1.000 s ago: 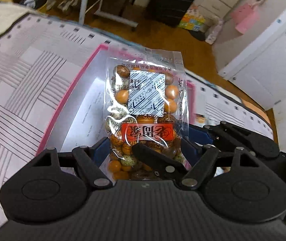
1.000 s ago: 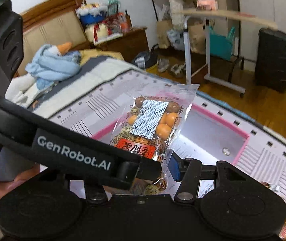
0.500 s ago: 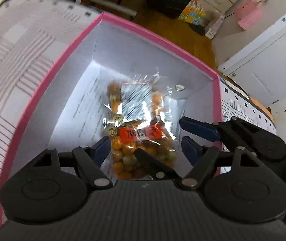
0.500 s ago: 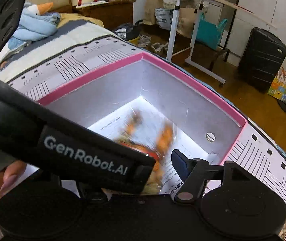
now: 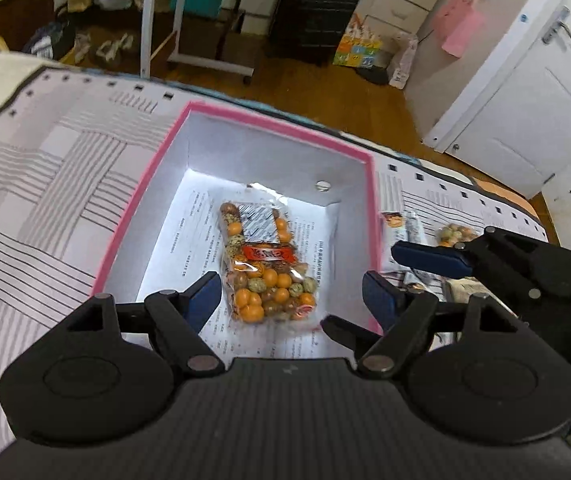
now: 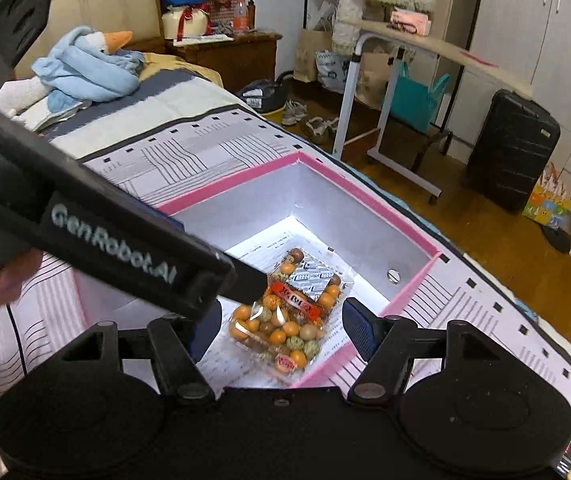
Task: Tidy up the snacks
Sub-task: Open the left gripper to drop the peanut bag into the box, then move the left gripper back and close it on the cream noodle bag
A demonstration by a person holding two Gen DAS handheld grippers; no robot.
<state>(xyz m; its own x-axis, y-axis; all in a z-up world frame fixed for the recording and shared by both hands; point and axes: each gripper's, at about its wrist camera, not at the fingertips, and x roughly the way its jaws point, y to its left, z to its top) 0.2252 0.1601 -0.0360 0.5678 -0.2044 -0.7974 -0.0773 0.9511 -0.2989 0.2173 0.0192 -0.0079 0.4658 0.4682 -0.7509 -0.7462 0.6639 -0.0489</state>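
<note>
A clear snack bag [image 5: 265,272] of orange and speckled coated nuts with a red label lies flat on the printed paper floor of a pink-rimmed white box [image 5: 277,120]. My left gripper [image 5: 293,300] hovers open above the bag's near end and touches nothing. In the right wrist view the bag [image 6: 305,304] lies below my right gripper [image 6: 285,326], which is open and empty above the box [image 6: 365,196]. The left gripper's black body [image 6: 117,240] crosses that view and hides the right gripper's left finger. One blue pad [image 5: 429,259] of the right gripper shows right of the box.
The box sits on a patterned mat [image 5: 45,184] spread over a bed. More snack packs [image 5: 401,228] [image 5: 455,234] lie on the mat right of the box. A person's hand [image 6: 9,284] holds the left gripper. A bedside table, a rolling table, a suitcase and floor lie beyond.
The bag, held upright between both grippers a second ago, has dropped onto the box floor. Both grippers have let go and lifted back; the right jaws have widened.
</note>
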